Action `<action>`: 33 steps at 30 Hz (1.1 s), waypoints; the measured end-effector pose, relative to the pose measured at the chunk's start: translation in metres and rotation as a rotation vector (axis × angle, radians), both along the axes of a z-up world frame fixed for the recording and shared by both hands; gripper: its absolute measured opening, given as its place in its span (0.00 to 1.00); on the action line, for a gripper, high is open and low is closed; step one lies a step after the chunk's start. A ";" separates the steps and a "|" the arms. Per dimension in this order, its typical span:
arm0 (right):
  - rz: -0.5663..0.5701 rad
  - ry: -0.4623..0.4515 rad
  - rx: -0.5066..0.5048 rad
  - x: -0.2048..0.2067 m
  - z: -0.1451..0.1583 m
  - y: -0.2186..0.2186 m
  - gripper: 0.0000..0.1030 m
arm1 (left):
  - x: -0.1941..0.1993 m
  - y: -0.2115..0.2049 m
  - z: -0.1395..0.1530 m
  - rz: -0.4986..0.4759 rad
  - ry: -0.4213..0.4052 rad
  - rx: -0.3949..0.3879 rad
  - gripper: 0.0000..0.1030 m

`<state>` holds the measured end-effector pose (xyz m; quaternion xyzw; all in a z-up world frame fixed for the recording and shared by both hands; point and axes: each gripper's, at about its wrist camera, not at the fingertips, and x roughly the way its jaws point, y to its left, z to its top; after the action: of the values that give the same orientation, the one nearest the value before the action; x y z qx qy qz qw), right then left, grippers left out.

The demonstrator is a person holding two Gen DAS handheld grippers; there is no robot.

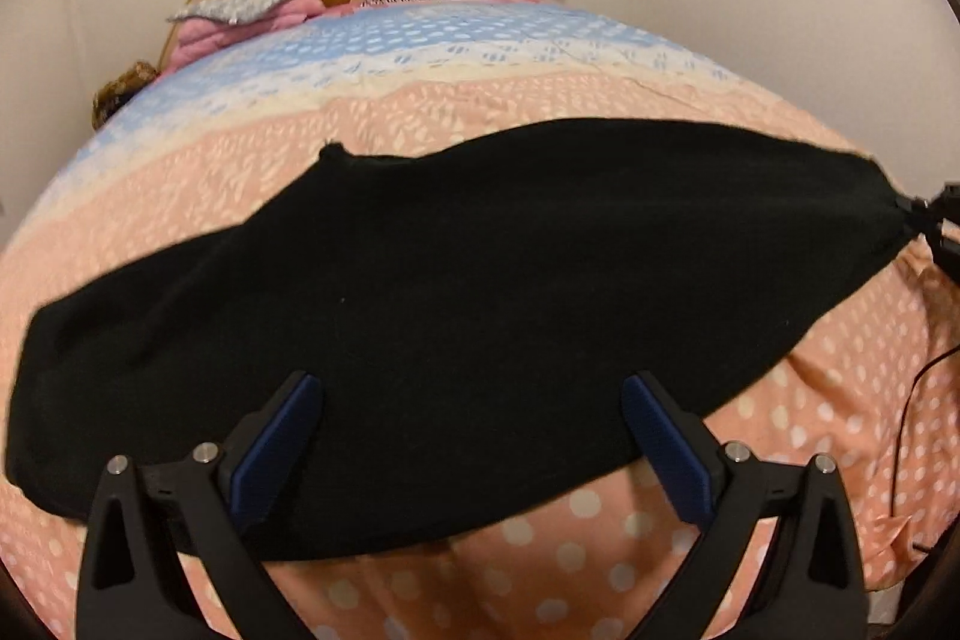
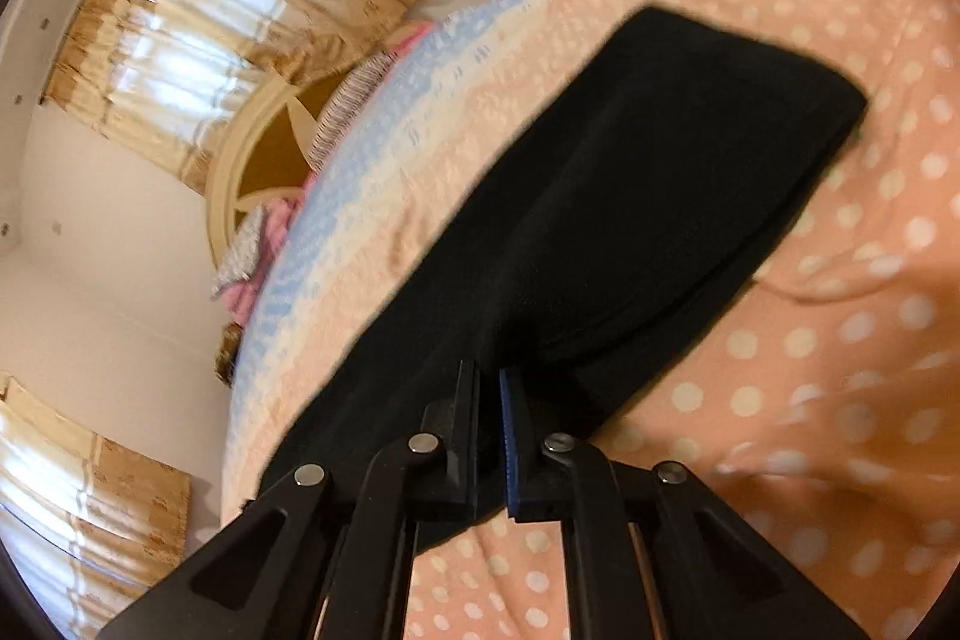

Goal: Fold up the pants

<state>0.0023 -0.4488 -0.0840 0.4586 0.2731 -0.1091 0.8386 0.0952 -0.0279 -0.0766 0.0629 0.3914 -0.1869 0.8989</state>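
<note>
Black pants [image 1: 468, 280] on the bedspread [image 1: 810, 430] beneath the wide-open left gripper [image 1: 471, 388], one end pinched in the right gripper [image 2: 489, 382]

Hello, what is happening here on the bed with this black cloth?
A person is folding black pants on a bed with a pink dotted bedspread, holding tongs in each hand. The right tongs are shut on one end of the pants, which looks slightly pulled up there. The left tongs are open above the near edge of the pants and grip nothing. The pants lie in a long, flat strip across the bed.
</note>
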 end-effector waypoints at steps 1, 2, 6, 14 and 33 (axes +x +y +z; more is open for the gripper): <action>-0.007 -0.009 -0.003 -0.005 0.005 -0.001 0.05 | 0.002 0.002 0.001 0.004 0.008 -0.005 1.00; -0.013 -0.010 -0.008 -0.008 0.008 -0.002 0.05 | 0.002 0.002 0.001 0.006 0.006 -0.001 1.00; -0.079 0.072 -0.109 -0.020 0.013 -0.010 0.00 | 0.001 0.002 0.002 0.002 0.002 0.011 1.00; 0.075 0.021 -0.241 -0.002 0.037 0.026 0.01 | 0.000 -0.002 0.015 -0.016 -0.034 0.010 1.00; -0.197 0.120 -0.142 -0.052 0.023 -0.067 0.01 | 0.018 0.003 0.022 0.004 -0.071 0.015 1.00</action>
<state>-0.0498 -0.5163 -0.0605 0.4155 0.2681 -0.2373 0.8362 0.1130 -0.0249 -0.0549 0.0755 0.3609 -0.1797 0.9120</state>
